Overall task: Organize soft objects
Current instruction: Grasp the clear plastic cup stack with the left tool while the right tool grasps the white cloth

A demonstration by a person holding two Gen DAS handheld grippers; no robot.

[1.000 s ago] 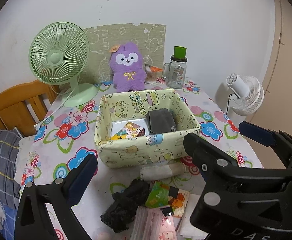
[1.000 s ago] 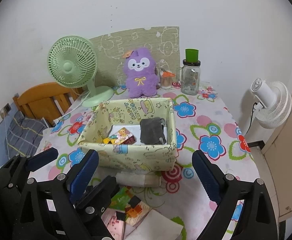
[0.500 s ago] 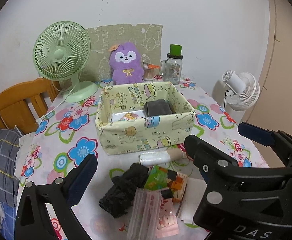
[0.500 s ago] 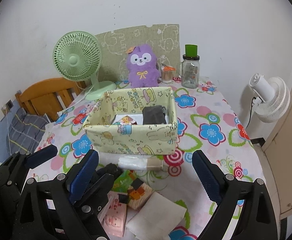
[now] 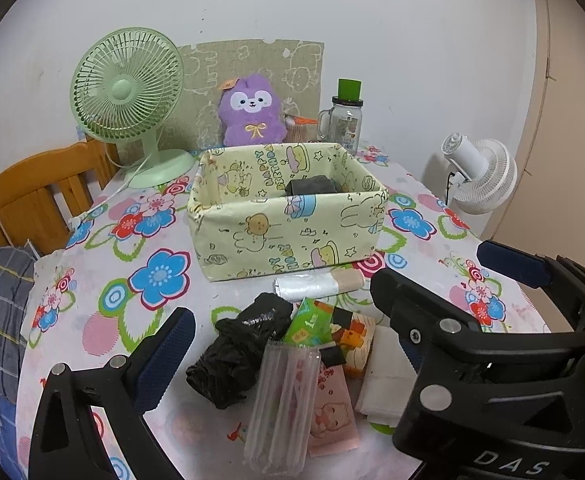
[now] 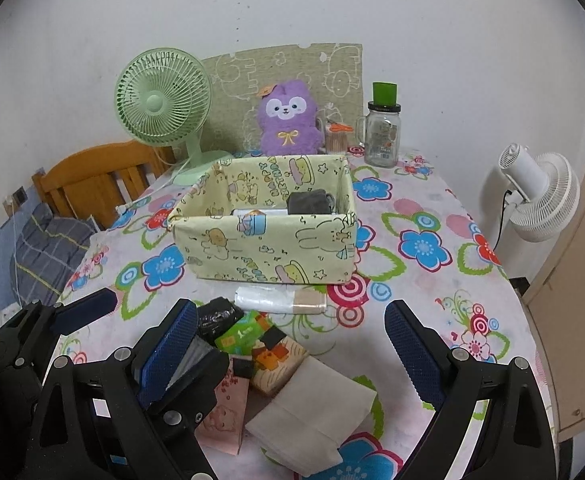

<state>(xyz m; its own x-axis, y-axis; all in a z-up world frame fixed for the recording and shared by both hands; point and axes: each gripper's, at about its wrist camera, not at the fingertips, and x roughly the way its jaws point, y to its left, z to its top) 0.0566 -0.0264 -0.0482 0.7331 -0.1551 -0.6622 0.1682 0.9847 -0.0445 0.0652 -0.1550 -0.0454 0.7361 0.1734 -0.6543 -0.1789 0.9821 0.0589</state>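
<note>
A yellow cartoon-print fabric box (image 5: 276,236) (image 6: 268,248) stands mid-table with a dark grey folded cloth (image 5: 312,186) (image 6: 308,202) inside. In front of it lies a pile: a black crumpled bag (image 5: 236,356), a clear plastic packet (image 5: 282,400), a green tissue pack (image 5: 308,322) (image 6: 242,334), a pink packet (image 5: 332,412), a white folded napkin (image 6: 312,404) and a roll of plastic bags (image 5: 316,284) (image 6: 280,300). My left gripper (image 5: 292,344) is open above the pile. My right gripper (image 6: 288,344) is open, just right of it, over the napkin.
A green desk fan (image 5: 128,92), a purple plush toy (image 5: 252,112), a glass jar with green lid (image 5: 344,120) and a patterned board stand at the table's back. A wooden chair (image 5: 36,196) is at left, a white fan (image 5: 480,172) at right.
Both grippers have pulled back and lowered from the box toward the table's near edge. The pile now shows more fully between the fingers. Both stay open.
</note>
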